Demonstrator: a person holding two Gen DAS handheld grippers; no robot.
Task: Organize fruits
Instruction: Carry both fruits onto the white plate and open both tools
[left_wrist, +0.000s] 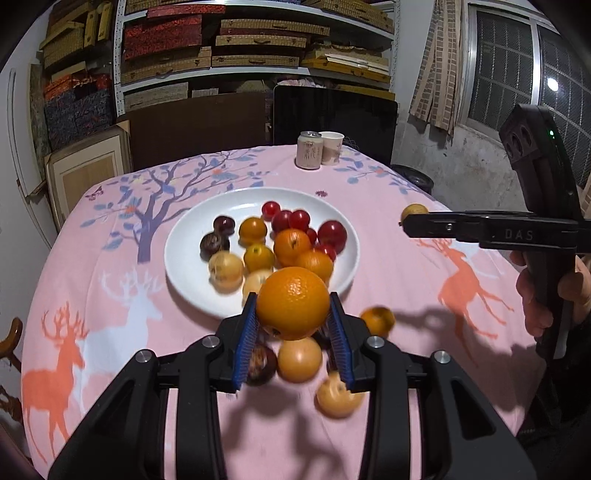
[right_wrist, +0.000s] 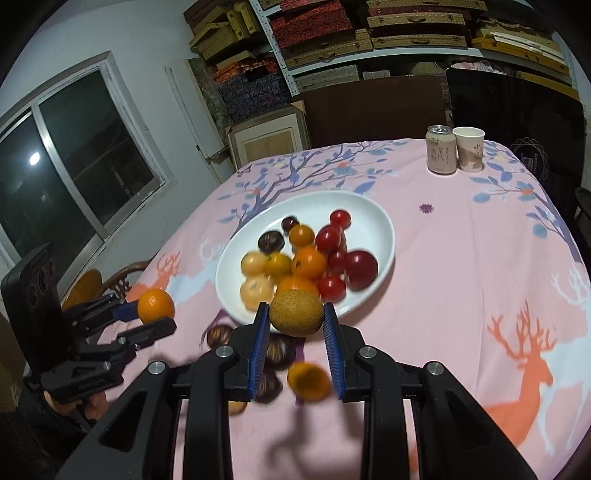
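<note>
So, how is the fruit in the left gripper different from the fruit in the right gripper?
The orange in the left gripper is bright orange with a glossy, finely dimpled peel; the round fruit in the right gripper is dull yellow-brown with a rough, matte skin. The orange fills the space between its blue pads more fully than the brownish fruit does. Both are round, clamped between the pads, and held above the pink tablecloth near the white plate.
</note>
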